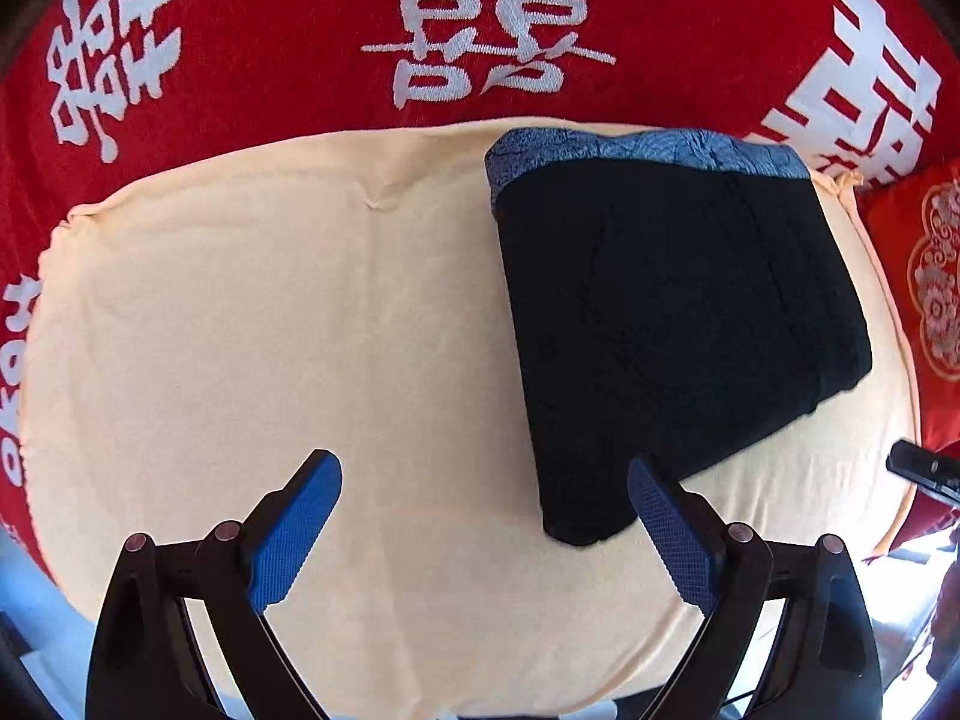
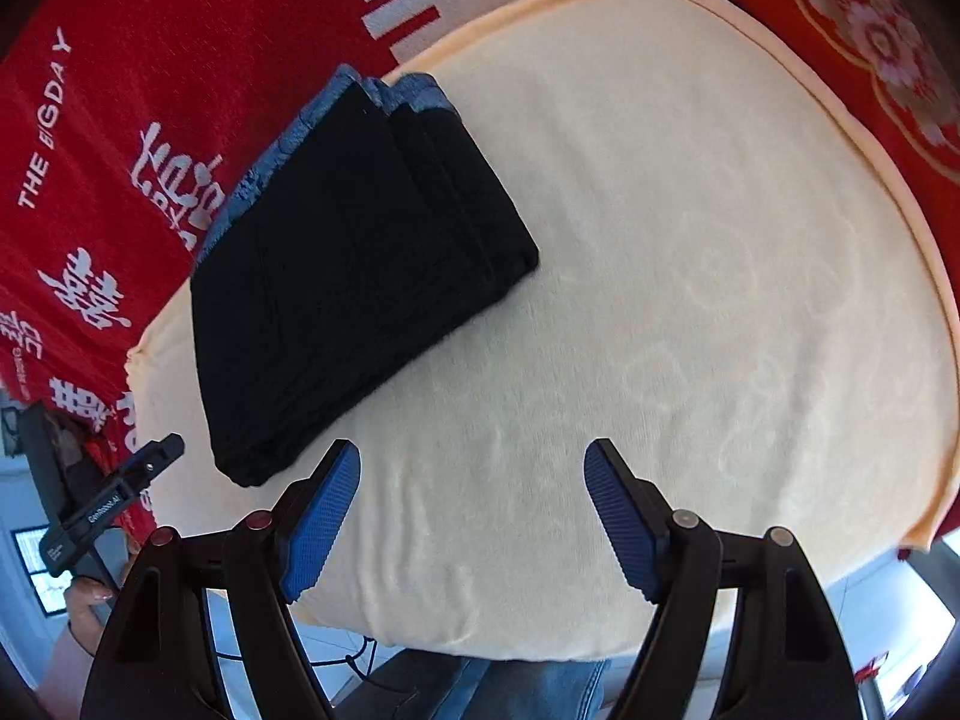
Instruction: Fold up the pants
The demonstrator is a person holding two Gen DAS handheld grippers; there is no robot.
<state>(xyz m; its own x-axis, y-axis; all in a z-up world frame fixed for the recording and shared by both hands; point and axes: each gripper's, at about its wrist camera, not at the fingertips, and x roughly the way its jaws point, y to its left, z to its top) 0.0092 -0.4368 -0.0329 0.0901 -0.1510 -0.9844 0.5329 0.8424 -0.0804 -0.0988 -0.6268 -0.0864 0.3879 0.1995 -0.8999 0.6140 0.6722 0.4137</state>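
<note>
Left wrist: cream cloth (image 1: 300, 300), red blanket (image 1: 270, 30).

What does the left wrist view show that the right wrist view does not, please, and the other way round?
Only the left wrist view shows the left gripper head on, open and empty over the cream cloth. Only the right wrist view shows the right gripper, also open and empty, the words THE BIG DAY on the red blanket, and blue denim below the cloth's edge. Both show the folded black pants with their blue patterned band lying on the cloth.
</note>
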